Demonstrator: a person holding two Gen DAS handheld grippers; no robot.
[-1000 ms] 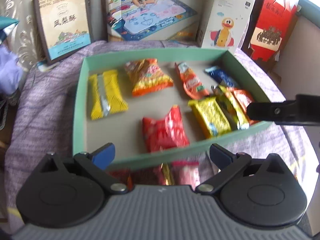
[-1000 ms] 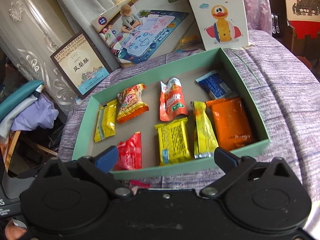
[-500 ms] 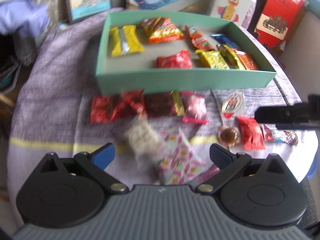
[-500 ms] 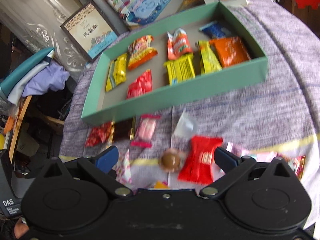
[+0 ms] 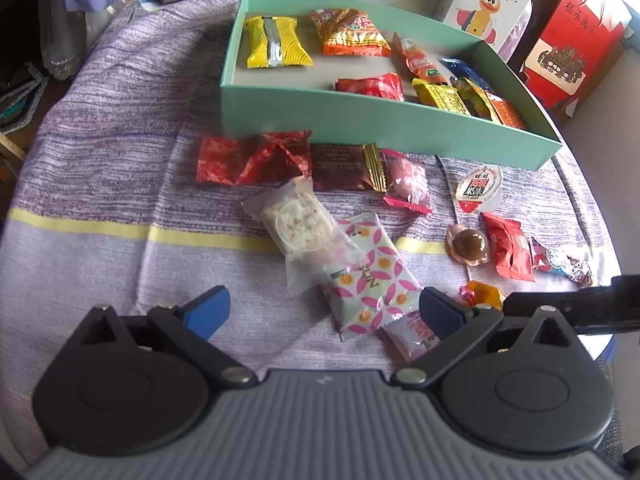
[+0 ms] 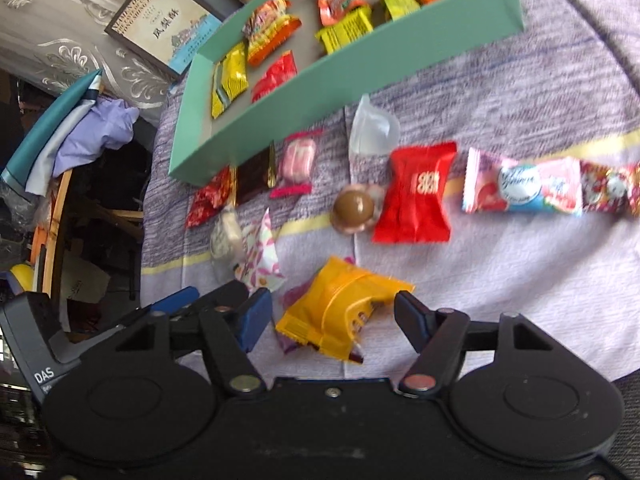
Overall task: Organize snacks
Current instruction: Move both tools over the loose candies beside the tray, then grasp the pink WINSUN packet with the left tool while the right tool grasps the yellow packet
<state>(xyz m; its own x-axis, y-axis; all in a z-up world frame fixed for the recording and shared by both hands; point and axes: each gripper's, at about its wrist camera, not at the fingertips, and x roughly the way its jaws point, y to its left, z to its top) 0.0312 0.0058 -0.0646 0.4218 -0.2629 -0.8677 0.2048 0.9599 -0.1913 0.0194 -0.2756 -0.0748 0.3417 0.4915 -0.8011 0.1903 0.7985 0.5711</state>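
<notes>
Snacks: the crinkly yellow-orange foil packet (image 6: 340,308), lower centre, looks light and slippery; I'd pinch its middle between my right gripper's (image 6: 332,320) spread jaws.

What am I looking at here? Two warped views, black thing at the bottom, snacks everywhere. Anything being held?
No robot: a person holds a two-finger tool in each hand, each with a fisheye camera looking along its fingers. The black shape at the bottom is the tool itself. One view is from the left tool, the other from the right tool. Both are open and hold nothing. A teal box with sorted snacks sits on a purple cloth. Loose snacks lie in front of it: the right tool straddles a yellow pack; the left faces a flowered pack.
</notes>
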